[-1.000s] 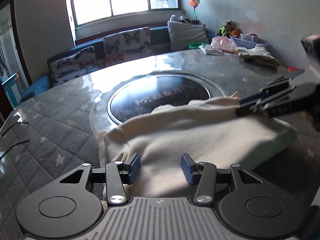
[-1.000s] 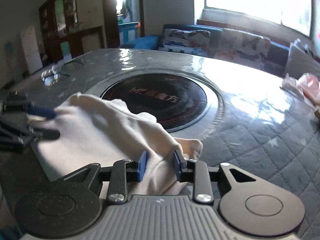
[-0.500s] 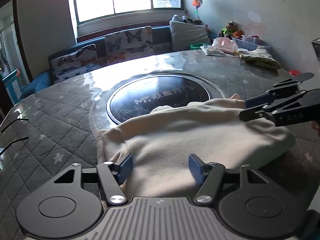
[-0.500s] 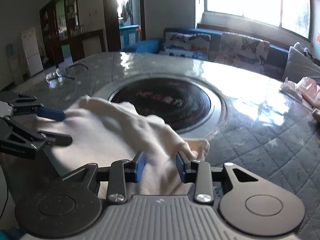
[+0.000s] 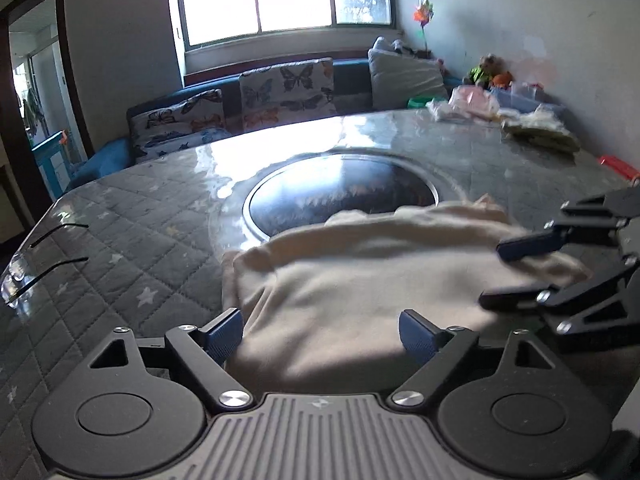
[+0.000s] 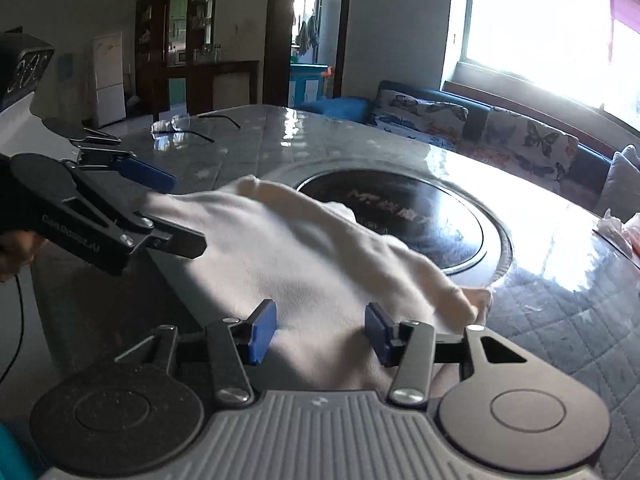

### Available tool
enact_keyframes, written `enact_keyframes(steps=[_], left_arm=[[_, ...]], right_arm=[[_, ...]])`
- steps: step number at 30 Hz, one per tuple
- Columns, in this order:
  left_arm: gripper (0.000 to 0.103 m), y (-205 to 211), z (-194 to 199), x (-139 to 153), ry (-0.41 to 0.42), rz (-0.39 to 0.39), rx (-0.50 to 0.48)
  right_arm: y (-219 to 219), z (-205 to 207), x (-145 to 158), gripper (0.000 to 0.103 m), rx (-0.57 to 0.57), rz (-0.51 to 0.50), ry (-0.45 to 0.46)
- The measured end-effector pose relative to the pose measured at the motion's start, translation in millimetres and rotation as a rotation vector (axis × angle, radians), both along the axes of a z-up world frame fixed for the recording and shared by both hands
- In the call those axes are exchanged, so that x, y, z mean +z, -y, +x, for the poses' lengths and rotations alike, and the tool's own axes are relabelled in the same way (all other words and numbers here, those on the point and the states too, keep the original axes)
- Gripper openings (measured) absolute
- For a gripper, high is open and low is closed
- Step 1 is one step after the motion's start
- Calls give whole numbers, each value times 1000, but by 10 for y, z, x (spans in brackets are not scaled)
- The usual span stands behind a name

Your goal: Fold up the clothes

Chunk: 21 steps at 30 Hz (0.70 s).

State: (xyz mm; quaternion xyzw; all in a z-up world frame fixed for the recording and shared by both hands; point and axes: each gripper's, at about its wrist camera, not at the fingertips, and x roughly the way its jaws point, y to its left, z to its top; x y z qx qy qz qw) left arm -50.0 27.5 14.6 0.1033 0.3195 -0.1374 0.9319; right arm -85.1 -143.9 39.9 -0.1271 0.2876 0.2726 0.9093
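Two tongs, one cloth, both jaws now spread wide.
The left tongs (image 5: pixel 320 334) and right tongs (image 6: pixel 320 332) have let go: a second ago the right pinched the cream cloth (image 5: pixel 360 280), now its blue pads (image 6: pixel 262 332) stand apart over it. The soft, rumpled cloth lies folded just ahead of both, on the quilted star-print table (image 5: pixel 140 248), its far edge lapping one round black glossy hob (image 5: pixel 344 188).
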Motion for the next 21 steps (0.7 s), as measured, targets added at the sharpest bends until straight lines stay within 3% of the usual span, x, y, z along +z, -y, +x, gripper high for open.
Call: enact_keyframes(steps=[8, 12, 21], left_arm=[[91, -52, -44, 18, 15, -13, 29], [93, -86, -17, -48, -29, -23, 52], [101, -187, 16, 28, -76, -84, 129]], right_arm=[[-33, -107, 133, 51, 23, 19, 25], [-85, -108, 14, 53, 28, -8, 3], [-63, -96, 64, 55, -3, 19, 12]])
